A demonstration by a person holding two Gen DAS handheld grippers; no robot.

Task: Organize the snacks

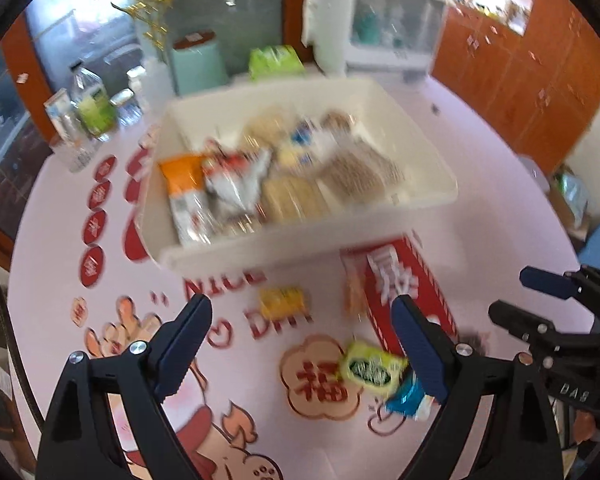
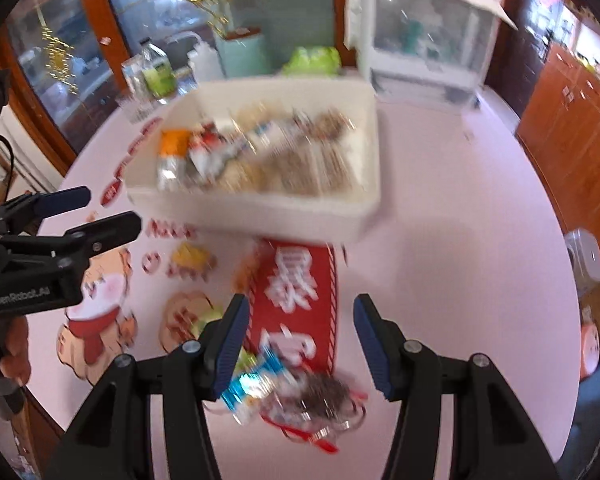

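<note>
A white bin (image 1: 300,246) (image 2: 260,216) holds several wrapped snacks on the pink printed table. Loose snacks lie in front of it: a small yellow pack (image 1: 281,301) (image 2: 191,258), a yellow-green pack (image 1: 370,368), a blue pack (image 1: 406,398) (image 2: 256,380) and a clear pack with dark contents (image 2: 320,398). My left gripper (image 1: 300,340) is open and empty above the table, left of the yellow-green pack. My right gripper (image 2: 298,344) is open and empty, just above the blue and clear packs. Both views are motion-blurred.
A red printed panel (image 1: 400,284) (image 2: 300,292) lies flat in front of the bin. Bottles (image 1: 92,104), a mint canister (image 1: 198,64), a green pack (image 1: 274,62) and a clear white-lidded box (image 2: 424,36) stand at the table's far side. Wooden cabinets line the right.
</note>
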